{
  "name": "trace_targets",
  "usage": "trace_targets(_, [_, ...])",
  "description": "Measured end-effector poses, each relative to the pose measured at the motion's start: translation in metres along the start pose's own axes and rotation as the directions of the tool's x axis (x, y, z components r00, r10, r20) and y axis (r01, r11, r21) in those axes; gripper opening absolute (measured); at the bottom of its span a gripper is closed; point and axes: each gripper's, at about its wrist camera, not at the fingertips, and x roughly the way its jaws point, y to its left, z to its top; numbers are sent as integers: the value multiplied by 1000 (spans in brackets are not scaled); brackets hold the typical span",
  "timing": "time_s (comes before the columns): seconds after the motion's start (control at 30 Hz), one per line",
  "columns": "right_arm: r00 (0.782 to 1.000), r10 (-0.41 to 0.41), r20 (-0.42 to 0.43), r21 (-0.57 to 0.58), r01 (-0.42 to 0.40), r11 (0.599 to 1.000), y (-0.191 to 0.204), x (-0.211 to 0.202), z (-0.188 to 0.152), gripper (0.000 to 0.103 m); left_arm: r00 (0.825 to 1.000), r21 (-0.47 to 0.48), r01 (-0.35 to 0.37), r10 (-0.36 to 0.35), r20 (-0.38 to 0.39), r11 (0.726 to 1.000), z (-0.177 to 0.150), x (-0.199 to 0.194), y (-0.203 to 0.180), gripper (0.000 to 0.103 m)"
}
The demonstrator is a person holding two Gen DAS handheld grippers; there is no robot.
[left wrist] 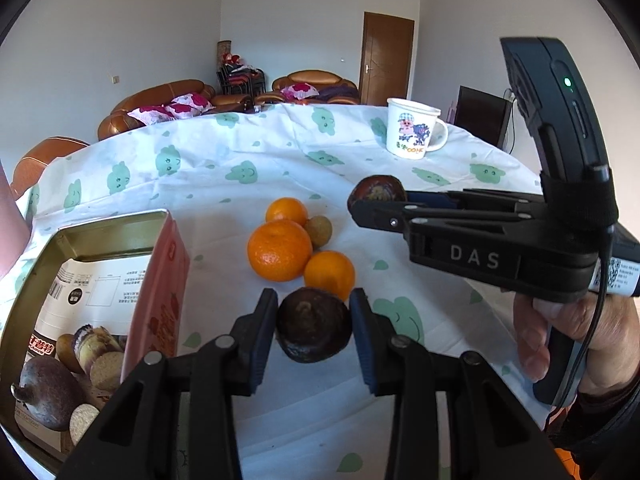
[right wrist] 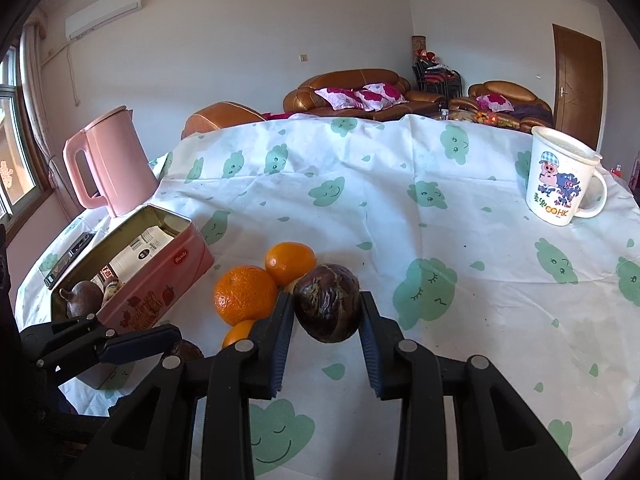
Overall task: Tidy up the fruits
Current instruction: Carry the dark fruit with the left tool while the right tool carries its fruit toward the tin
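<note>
We hold a dark fruit in each gripper. The left gripper (left wrist: 314,326) has its jaws pinching a brown, matt, wrinkled fruit (left wrist: 314,324), pads pressed on both its flanks, just on the near side of the oranges (left wrist: 280,250). The right gripper (right wrist: 326,316) pinches a second dark fruit (right wrist: 326,306), glossier and streaked with pale marbling, which sits just right of the oranges. Neither fruit has a clear long axis; both are roundish lumps, so grip angle matters little.

What the next move turns on, in our judgement, is the tin (left wrist: 120,264): it stands left of the oranges, open, with one dark fruit (left wrist: 44,394) already lying inside on the printed packet. The left gripper is plainly the nearer to it, the tin's pink wall just beside its left jaw; the right gripper must cross over the oranges to reach it. We would take the left fruit in first, lifting it over the wall. Whether either fruit is clear of the worktop (right wrist: 400,200) we cannot tell.
</note>
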Motion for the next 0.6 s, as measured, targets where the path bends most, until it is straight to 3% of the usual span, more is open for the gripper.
trace_targets(0.3, [993, -15, 120, -49, 21, 999, 11, -22, -1, 34, 986, -99, 21, -4, 166, 995, 4, -28, 19, 38])
trace_targets(0.6, [983, -18, 181, -69, 30, 997, 14, -33, -4, 34, 971, -108, -2, 28, 239, 994, 6, -39, 21, 38])
